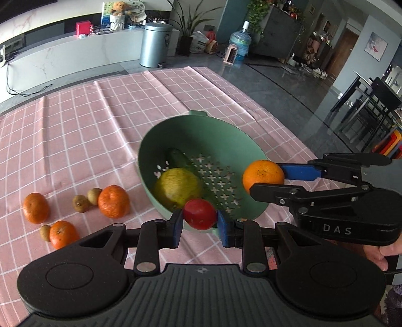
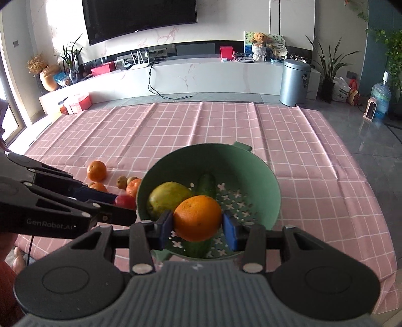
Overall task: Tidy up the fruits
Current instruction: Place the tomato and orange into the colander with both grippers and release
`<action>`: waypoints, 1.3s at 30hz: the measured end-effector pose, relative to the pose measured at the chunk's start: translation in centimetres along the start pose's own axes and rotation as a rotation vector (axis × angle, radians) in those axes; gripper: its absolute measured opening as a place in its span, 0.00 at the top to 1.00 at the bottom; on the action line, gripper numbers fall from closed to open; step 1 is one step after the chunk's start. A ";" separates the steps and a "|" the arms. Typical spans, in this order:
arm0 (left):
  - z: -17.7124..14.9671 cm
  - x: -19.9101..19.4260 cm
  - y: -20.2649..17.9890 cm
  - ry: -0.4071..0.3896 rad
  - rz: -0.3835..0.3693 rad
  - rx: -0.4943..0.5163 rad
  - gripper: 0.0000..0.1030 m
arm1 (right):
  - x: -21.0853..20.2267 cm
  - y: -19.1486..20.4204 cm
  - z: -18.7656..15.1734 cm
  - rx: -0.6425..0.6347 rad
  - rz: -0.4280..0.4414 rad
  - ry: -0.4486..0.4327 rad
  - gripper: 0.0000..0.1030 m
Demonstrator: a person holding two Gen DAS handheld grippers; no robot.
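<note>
There are four oranges (image 1: 113, 201) (image 1: 35, 207) (image 1: 62, 234) (image 1: 263, 176), three small brown kiwis (image 1: 81, 203) (image 1: 94, 195) (image 1: 45, 232), one red apple (image 1: 199, 213), one yellow-green mango (image 1: 179, 185), one cucumber (image 1: 179, 158) and one green bowl (image 1: 201, 125).

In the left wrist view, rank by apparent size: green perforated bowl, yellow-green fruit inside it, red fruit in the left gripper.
1. Green perforated bowl
2. Yellow-green fruit
3. Red fruit, though nearest the camera.

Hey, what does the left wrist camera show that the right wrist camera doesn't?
Only the left wrist view shows a third small brown fruit beside the nearest loose orange, and dark dining chairs.

Only the right wrist view shows the wall television.

Both show the green colander holding a yellow-green fruit, the left gripper shut on a red fruit, and the right gripper shut on an orange.
</note>
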State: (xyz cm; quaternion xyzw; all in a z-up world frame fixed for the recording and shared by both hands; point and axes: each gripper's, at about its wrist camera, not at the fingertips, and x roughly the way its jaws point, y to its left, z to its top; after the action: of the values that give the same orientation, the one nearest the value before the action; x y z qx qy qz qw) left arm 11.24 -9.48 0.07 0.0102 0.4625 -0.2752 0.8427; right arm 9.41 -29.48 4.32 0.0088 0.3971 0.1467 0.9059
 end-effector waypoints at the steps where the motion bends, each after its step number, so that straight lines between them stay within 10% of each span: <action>1: 0.3 0.6 -0.2 0.015 -0.008 -0.003 0.68 | 0.2 -0.5 0.2 -0.008 0.001 0.011 0.61; 17: 2.6 6.2 -1.4 0.236 0.065 -0.061 0.68 | 6.9 -4.4 1.6 -0.065 0.141 0.282 0.61; 39: 2.7 6.0 -0.7 0.224 0.054 -0.121 0.58 | 8.8 -2.7 1.7 -0.214 0.126 0.423 0.61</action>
State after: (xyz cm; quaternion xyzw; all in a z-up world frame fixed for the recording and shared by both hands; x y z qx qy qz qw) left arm 15.49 -13.51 -2.92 0.0024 0.5692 -0.2210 0.7919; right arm 16.99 -29.53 -1.18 -0.0934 0.5589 0.2428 0.7874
